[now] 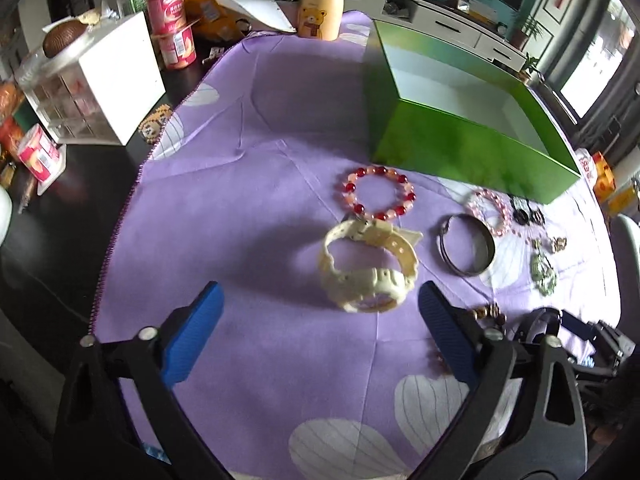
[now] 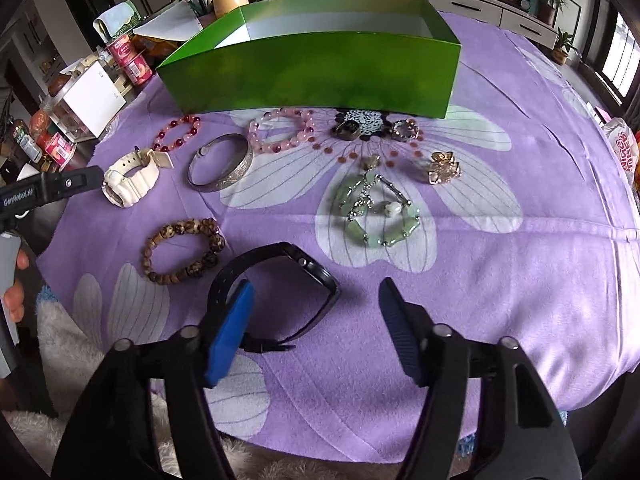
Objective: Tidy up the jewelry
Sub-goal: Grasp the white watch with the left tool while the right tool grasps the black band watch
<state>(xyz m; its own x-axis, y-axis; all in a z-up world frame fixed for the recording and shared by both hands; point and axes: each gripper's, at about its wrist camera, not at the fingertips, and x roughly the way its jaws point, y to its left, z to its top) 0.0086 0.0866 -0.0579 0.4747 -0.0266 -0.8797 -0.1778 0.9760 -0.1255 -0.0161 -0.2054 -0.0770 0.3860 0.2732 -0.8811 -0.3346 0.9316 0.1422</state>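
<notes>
A white watch (image 1: pixel 368 272) lies on the purple flowered cloth (image 1: pixel 260 160), just ahead of and between the tips of my left gripper (image 1: pixel 320 292), which stands open without touching it. My right gripper (image 2: pixel 316 286) is open over a black watch (image 2: pixel 312 268). The strap runs behind the left finger and the right finger is clear of it. Farther off lie a red bead bracelet (image 2: pixel 176 134), a silver bangle (image 2: pixel 220 162), a pink bead bracelet (image 2: pixel 280 130), a brown bead bracelet (image 2: pixel 182 250) and a jade bracelet (image 2: pixel 376 212). An open green box (image 2: pixel 312 76) stands behind them.
Two rings (image 2: pixel 348 130) and a gold flower brooch (image 2: pixel 444 168) lie near the box. Left of the cloth, on the dark table, stand a white drawer unit (image 1: pixel 100 84), yogurt cups (image 1: pixel 172 32) and a yellow bear bottle (image 1: pixel 322 4). A hand (image 2: pixel 12 296) shows at the left edge.
</notes>
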